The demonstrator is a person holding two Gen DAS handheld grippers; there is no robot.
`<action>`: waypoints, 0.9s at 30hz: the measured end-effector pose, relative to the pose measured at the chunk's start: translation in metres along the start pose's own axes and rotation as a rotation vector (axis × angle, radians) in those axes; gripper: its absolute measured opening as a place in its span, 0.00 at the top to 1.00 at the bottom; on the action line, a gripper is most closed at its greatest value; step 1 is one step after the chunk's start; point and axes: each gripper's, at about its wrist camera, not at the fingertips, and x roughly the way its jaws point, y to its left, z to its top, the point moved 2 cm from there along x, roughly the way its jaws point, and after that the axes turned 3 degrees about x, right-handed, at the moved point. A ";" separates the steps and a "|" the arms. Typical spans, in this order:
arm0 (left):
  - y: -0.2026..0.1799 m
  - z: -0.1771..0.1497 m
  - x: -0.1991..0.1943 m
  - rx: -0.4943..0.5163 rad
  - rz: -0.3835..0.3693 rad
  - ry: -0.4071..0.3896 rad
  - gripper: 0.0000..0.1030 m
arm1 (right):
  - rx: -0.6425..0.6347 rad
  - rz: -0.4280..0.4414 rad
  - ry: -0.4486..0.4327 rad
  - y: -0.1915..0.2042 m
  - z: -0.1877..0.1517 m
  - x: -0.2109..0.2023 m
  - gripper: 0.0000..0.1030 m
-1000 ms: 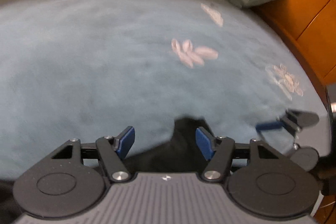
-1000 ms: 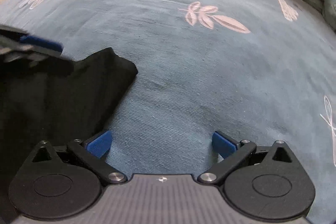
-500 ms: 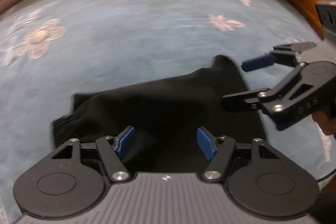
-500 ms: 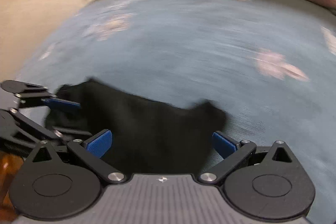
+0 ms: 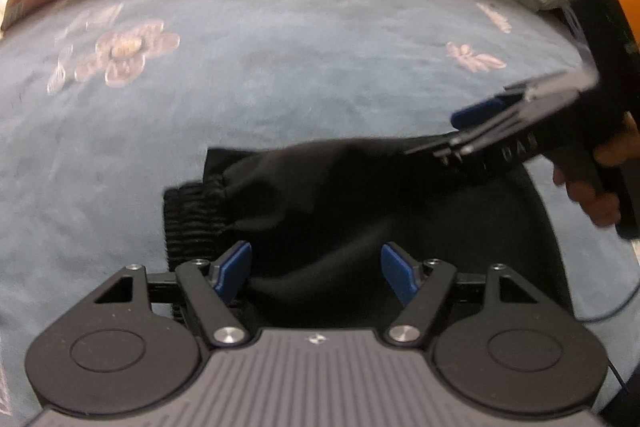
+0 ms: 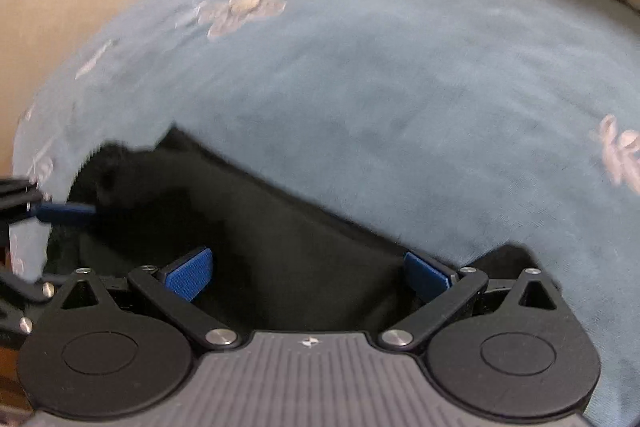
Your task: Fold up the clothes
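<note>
Blue floral bedspread (image 5: 280, 115) with black garment (image 5: 360, 207) shown partly folded; left gripper (image 5: 316, 271) and right gripper (image 6: 308, 275), jaws parted, nothing gripped, further folds judged outstanding.

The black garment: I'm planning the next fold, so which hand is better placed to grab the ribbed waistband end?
Left, probably. The ribbed waistband lies just beyond the left gripper, its jaws open above the black garment. The right gripper hovers over plain cloth.

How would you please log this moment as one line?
black fabric garment: on blue floral bedspread | left gripper: open, opening | right gripper: open
</note>
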 end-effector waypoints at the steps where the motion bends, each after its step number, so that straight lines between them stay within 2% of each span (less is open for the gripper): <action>1: -0.002 -0.001 -0.006 0.015 -0.016 -0.005 0.28 | -0.008 -0.002 -0.006 0.003 0.003 -0.007 0.00; 5: -0.006 -0.007 -0.020 0.045 -0.066 -0.006 0.27 | -0.049 0.131 -0.029 0.026 0.013 -0.032 0.00; 9: -0.003 -0.019 -0.015 0.018 -0.082 0.018 0.27 | -0.106 0.252 0.010 0.057 0.017 -0.021 0.00; 11: 0.000 -0.025 -0.009 0.002 -0.071 0.029 0.27 | -0.142 0.243 0.035 0.069 0.017 -0.005 0.00; 13: 0.005 -0.031 -0.003 -0.014 -0.051 0.040 0.27 | -0.172 0.195 0.042 0.075 0.016 0.014 0.00; 17: 0.009 -0.032 -0.011 -0.030 -0.035 0.024 0.27 | -0.129 0.114 0.088 0.064 0.020 0.046 0.00; 22: -0.003 -0.026 -0.030 -0.014 -0.107 0.017 0.26 | -0.063 0.107 0.112 0.062 0.029 0.038 0.00; 27: -0.033 -0.025 -0.028 0.003 -0.236 0.034 0.26 | -0.055 0.075 0.156 0.066 0.024 0.030 0.00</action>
